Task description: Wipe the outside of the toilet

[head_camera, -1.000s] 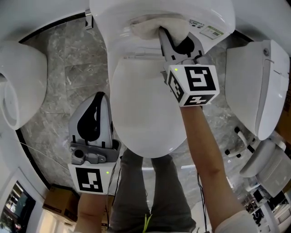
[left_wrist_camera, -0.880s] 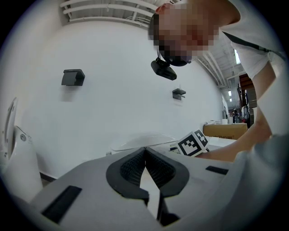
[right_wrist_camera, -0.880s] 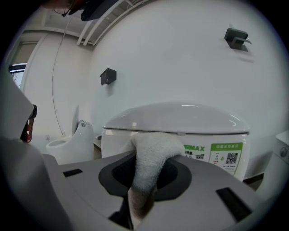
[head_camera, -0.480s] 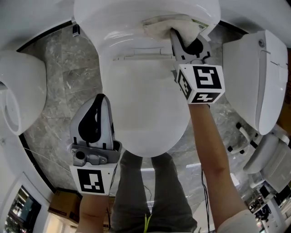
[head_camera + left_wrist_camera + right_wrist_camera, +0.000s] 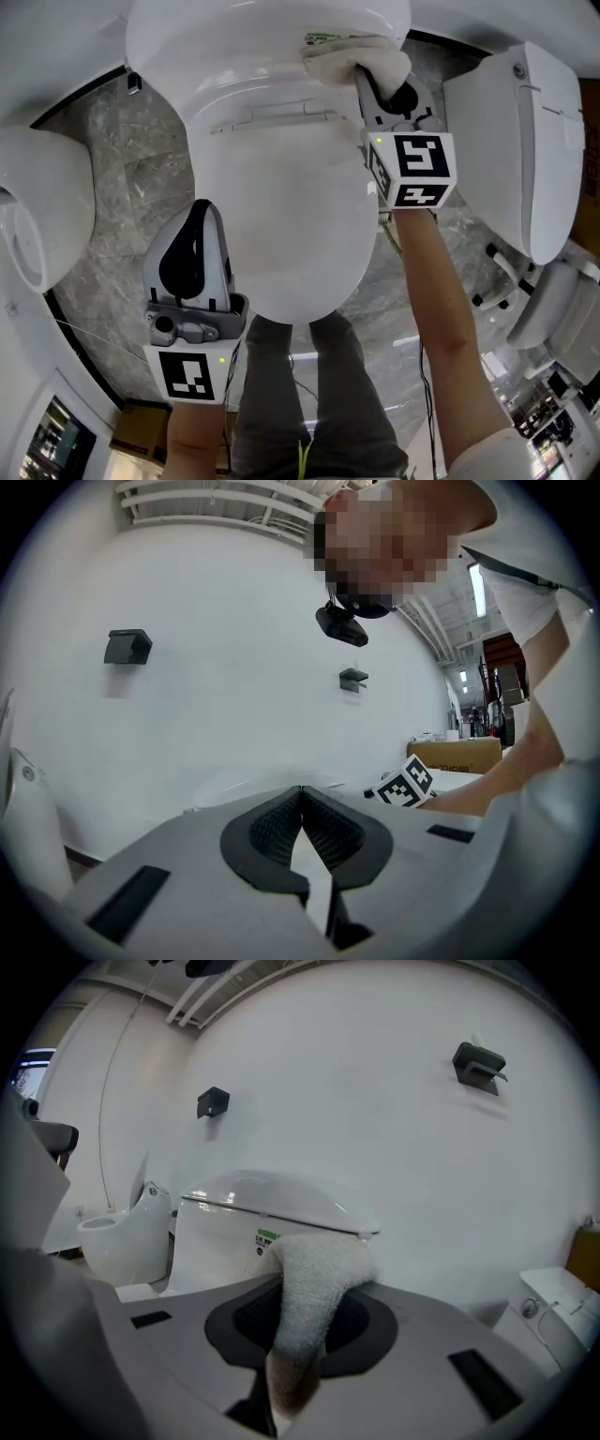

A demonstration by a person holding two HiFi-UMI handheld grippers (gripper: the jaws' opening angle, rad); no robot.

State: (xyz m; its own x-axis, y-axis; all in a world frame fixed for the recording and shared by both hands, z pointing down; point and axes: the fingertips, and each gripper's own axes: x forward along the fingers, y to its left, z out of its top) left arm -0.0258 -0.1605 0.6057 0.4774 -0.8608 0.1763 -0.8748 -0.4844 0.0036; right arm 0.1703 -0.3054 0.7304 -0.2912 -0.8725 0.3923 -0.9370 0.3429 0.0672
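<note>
**Cloth on the tank, left gripper idle**

At the left edge of the head view stands a neighbouring white fixture on the grey marble floor. In the lower left of the frame, the left gripper is held beside the bowl, clear of it. Its own view shows its jaws closed together with nothing between them.

The toilet fills the middle of the frame, lid down, with its tank at the top edge. The person's legs show below the bowl.

In the upper right of the toilet, the right gripper has its jaws clamped on a white cloth. The cloth lies bunched against the tank where it meets the lid. In the right gripper view the cloth hangs over the jaws, in front of the tank's green label.

A second white toilet stands at the right edge.
</note>
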